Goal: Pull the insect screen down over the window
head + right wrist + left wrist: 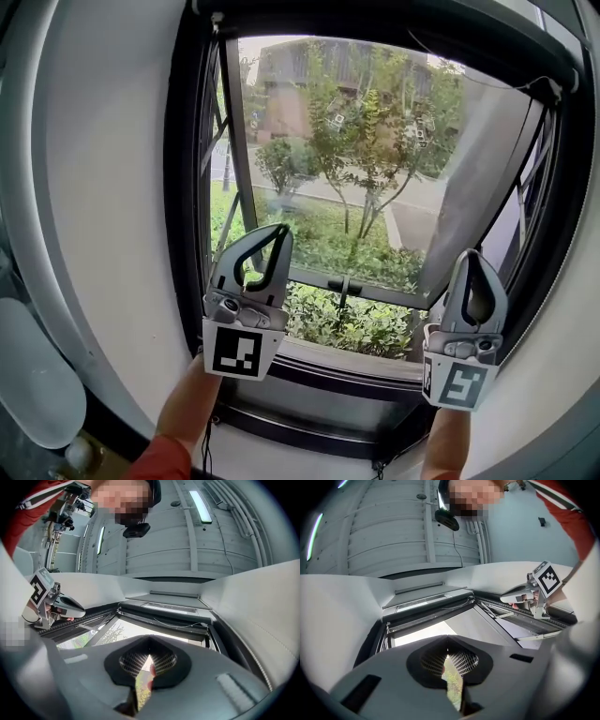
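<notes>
- Pull hasn't started yet, I'd say: the insect screen, rolled into its black housing (375, 21), sits at the top of the black-framed window (183, 187).
- The grey hand-held left gripper (279, 231) and its right twin (469, 255) hover low near the sill, well below the screen, jaws pinched together on nothing.
- Next move, my guess: reach up, open a jaw pair, grab the bottom bar or thin cord (487, 84), and draw it straight down.

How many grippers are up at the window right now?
2. The left gripper is held up in front of the window's lower left; the right gripper is held up at its lower right corner. None seems hidden.
</notes>
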Action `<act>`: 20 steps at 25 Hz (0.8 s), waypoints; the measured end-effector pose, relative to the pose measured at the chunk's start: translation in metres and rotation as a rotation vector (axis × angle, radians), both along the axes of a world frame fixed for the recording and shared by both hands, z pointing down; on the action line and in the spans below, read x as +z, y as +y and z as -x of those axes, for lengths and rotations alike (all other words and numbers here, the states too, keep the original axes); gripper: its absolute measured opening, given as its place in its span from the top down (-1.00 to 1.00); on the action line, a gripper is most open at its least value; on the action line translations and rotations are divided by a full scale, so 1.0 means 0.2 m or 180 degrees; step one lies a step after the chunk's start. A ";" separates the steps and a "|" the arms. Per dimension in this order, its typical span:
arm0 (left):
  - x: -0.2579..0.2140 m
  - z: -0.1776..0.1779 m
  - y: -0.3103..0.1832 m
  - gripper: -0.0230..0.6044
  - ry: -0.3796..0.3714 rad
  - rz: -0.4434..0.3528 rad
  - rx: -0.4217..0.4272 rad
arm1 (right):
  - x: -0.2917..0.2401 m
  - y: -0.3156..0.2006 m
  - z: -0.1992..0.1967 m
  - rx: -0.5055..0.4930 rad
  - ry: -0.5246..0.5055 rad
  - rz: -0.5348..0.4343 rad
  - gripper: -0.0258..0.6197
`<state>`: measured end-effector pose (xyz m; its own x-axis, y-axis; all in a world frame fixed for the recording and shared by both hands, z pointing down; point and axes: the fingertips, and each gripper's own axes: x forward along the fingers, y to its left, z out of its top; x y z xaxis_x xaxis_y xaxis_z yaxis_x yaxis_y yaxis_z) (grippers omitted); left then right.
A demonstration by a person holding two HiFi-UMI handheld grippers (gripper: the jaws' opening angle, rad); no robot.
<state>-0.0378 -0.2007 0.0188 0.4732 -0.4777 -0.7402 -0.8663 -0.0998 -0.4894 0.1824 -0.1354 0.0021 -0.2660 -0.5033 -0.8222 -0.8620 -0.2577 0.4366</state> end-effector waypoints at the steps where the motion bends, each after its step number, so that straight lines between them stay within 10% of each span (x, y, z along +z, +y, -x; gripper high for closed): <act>1: -0.01 -0.01 -0.01 0.91 -0.0030 -0.0001 -0.0015 | -0.02 0.00 0.00 0.0007 0.0018 -0.0013 0.89; 20: -0.48 -0.02 -0.13 0.91 -0.0130 -0.0144 -0.0285 | -0.47 -0.11 0.06 0.0452 0.0423 -0.0002 0.89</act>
